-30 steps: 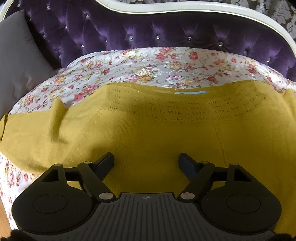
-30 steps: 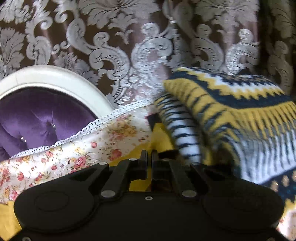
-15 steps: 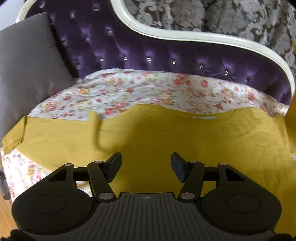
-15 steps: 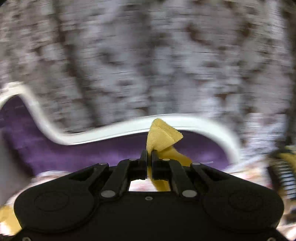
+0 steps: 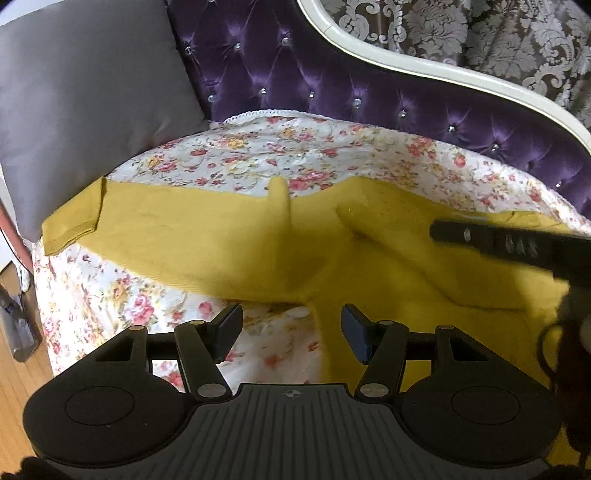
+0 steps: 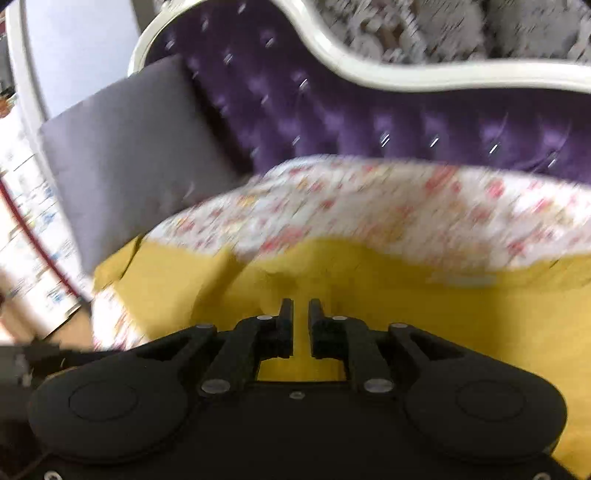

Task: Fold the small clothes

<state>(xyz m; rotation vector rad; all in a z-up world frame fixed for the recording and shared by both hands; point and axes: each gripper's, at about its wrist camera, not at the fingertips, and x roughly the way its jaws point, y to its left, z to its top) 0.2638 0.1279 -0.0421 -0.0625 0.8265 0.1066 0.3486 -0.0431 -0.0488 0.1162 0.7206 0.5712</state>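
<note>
Yellow garment [image 5: 229, 236] flat on floral cover [image 5: 295, 147] | left tool [image 5: 291, 334] apart (empty) | right tool [image 6: 301, 325] just parting, empty

Sweater [image 5: 229, 240] flat on quilt [image 5: 295, 147], pillow [image 5: 85, 103] at left (headboard [image 5: 332, 85] prob. behind).

It was a home bedroom: a purple tufted headboard [image 5: 369, 92] in a white frame, a flowered bedspread [image 5: 295, 147], a grey pillow [image 5: 92, 103], patterned curtains [image 5: 480, 33] and a wooden floor [image 5: 14, 376]
</note>
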